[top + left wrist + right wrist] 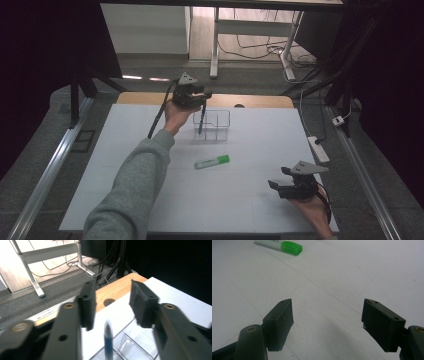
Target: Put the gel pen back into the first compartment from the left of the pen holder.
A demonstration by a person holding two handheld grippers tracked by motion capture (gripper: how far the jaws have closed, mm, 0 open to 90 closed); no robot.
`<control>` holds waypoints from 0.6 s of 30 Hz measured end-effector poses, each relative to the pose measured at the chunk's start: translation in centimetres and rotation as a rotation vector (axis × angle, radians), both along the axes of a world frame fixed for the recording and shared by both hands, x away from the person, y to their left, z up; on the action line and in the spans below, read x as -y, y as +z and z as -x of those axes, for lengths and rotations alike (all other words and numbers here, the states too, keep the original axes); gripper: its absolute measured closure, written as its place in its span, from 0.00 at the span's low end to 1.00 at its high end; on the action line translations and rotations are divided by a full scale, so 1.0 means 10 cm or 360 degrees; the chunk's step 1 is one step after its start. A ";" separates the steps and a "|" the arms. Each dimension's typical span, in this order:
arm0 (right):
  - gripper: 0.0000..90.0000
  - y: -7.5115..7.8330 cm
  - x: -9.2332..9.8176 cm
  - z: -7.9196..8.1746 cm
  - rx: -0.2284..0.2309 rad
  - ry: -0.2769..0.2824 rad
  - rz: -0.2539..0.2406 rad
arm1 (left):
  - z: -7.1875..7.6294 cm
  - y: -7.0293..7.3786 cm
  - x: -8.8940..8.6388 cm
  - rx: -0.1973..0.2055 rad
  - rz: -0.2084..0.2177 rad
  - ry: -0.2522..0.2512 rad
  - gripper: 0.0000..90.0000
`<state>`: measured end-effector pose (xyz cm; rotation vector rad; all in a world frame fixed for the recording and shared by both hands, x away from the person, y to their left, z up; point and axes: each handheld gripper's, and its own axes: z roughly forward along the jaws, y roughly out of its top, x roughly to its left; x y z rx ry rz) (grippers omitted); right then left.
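Observation:
A dark blue pen [200, 122] stands nearly upright in a clear plastic organizer [221, 113] at the back middle of the white table. My left gripper [203, 98] hovers just above it, open. In the left gripper view the pen [108, 342] is blurred and sits below and between the spread jaws of the gripper [112, 297], touching neither pad, with the organizer [135, 340] beneath. A green highlighter [212, 161] lies flat mid-table. My right gripper [279, 177] rests low at the front right, open and empty [327, 315], with the highlighter [287, 246] ahead of it.
A white sheet [250, 200] covers the table, and a wooden strip [150, 98] with a cable hole [109, 302] shows along the far edge. A white power strip [318, 149] lies off the right side. Desk legs and cables stand on the floor beyond.

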<state>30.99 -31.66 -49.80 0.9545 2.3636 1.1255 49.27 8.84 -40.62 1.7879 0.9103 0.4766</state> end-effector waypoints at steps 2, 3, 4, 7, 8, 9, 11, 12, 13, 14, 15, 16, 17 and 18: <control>0.27 0.00 0.00 0.00 -0.0001 0.0003 -0.0003 | 0.02 0.01 -0.02 -0.0016 0.0010 -0.0024 0.53; 0.27 0.00 0.00 0.00 0.0001 0.0002 -0.0001 | 0.03 0.01 -0.03 -0.0023 0.0006 -0.0042 0.52; 0.27 0.00 0.00 0.00 0.0002 0.0000 0.0000 | 0.04 0.02 -0.03 -0.0028 -0.0003 -0.0054 0.51; 0.27 0.00 -0.01 0.00 0.0007 0.0003 0.0001 | 0.08 0.03 -0.07 -0.0033 -0.0007 -0.0073 0.50; 0.27 0.00 -0.01 0.00 0.0009 0.0005 -0.0004 | 0.09 0.04 -0.08 -0.0032 -0.0009 -0.0074 0.50; 0.27 0.00 -0.01 0.00 0.0008 0.0005 -0.0005 | 0.11 0.04 -0.10 -0.0030 -0.0015 -0.0077 0.50; 0.27 0.00 -0.02 0.00 0.0011 0.0009 -0.0002 | 0.13 0.05 -0.12 -0.0037 -0.0015 -0.0083 0.49; 0.27 0.01 -0.02 0.01 0.0011 0.0008 0.0000 | 0.14 0.05 -0.13 -0.0038 -0.0014 -0.0086 0.49; 0.27 0.01 -0.02 0.01 0.0012 0.0006 0.0003 | 0.15 0.05 -0.14 -0.0035 -0.0012 -0.0087 0.49; 0.27 0.01 -0.02 0.01 0.0014 0.0006 0.0004 | 0.17 0.05 -0.16 -0.0032 -0.0012 -0.0090 0.49; 0.27 0.01 -0.02 0.01 0.0015 0.0006 0.0004 | 0.19 0.05 -0.17 -0.0033 -0.0009 -0.0093 0.49; 0.27 0.01 -0.02 0.01 0.0015 0.0005 0.0005 | 0.21 0.05 -0.18 -0.0030 -0.0005 -0.0096 0.49; 0.27 0.01 -0.02 0.01 0.0016 0.0003 0.0004 | 0.23 0.05 -0.19 -0.0027 -0.0004 -0.0100 0.48; 0.27 0.01 -0.01 0.01 0.0016 0.0003 0.0001 | 0.25 0.05 -0.19 -0.0025 -0.0003 -0.0105 0.49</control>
